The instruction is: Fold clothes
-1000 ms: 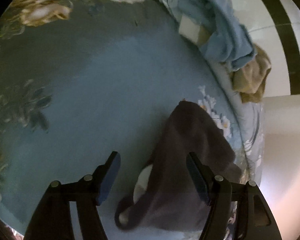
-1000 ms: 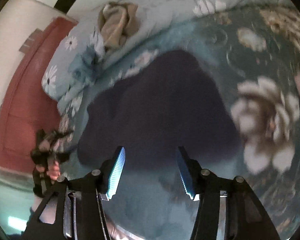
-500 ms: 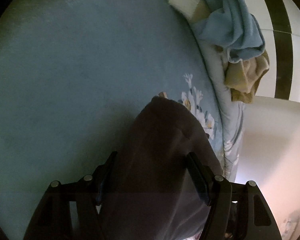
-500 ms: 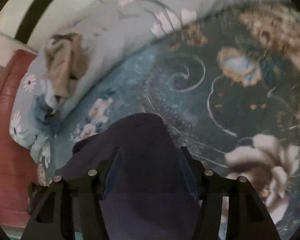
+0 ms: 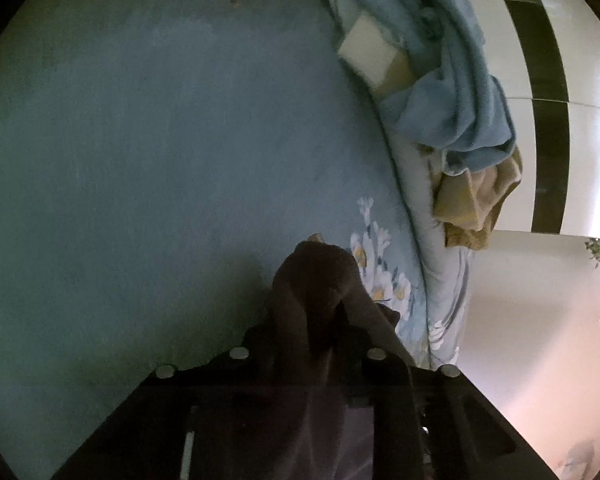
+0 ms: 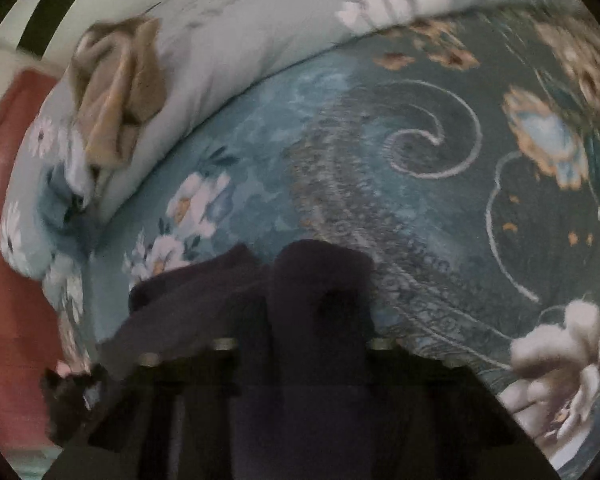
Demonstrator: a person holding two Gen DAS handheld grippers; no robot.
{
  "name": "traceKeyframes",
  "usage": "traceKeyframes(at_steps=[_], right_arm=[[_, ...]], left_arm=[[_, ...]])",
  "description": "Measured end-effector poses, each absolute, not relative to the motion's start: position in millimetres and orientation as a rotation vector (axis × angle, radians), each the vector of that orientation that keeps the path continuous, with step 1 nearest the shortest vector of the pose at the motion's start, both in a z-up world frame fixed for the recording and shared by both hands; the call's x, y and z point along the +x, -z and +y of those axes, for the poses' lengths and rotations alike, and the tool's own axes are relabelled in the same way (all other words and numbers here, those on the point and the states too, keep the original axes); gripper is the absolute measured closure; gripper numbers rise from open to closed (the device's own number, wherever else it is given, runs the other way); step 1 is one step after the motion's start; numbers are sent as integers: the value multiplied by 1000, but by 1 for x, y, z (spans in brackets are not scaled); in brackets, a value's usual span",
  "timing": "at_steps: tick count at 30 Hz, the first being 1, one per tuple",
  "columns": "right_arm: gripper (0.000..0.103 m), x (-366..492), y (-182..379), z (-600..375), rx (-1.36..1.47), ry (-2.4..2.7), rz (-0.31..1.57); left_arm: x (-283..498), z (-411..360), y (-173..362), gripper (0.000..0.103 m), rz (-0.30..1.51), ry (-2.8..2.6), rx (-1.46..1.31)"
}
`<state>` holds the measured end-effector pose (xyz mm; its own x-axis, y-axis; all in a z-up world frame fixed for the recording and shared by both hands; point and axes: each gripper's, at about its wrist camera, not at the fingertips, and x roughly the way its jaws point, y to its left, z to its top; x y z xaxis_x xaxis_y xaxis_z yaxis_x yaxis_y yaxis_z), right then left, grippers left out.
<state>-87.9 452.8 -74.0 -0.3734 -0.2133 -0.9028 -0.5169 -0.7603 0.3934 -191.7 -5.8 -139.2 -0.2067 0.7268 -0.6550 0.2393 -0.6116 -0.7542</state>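
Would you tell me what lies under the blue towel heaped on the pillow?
A tan cloth pokes out beneath the blue towel, both on the floral pillow. A pale folded piece shows at its upper edge. Anything deeper is covered.

dark garment (image 5: 320,280) | teal floral bedspread (image 6: 440,184) | blue towel (image 5: 456,92) | tan cloth (image 5: 476,204)

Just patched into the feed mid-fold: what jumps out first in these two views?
A dark garment bunched between the fingers of each hand-held gripper, left and right, fills the bottom centre of both views. Behind lies the teal floral bedspread, and a tan cloth sits crumpled on the pale pillow beside a blue towel.
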Motion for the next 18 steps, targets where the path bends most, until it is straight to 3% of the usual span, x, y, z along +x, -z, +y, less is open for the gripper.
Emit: traceKeyframes(at_steps=[2, 7, 10, 18], right_arm=[[95, -89, 63, 450, -1609, -2287, 956], [95, -87, 23, 453, -1453, -2428, 999], [95, -93, 9, 456, -1368, -2474, 995], [95, -111, 89, 472, -1519, -2188, 1041]], left_arm=[[-191, -7, 127, 86, -1096, -1911, -1655], [-196, -8, 82, 86, -968, -1977, -1459], [-217, -4, 86, 86, -958, -1995, -1473], [-226, -9, 159, 86, -960, -1934, -1741]])
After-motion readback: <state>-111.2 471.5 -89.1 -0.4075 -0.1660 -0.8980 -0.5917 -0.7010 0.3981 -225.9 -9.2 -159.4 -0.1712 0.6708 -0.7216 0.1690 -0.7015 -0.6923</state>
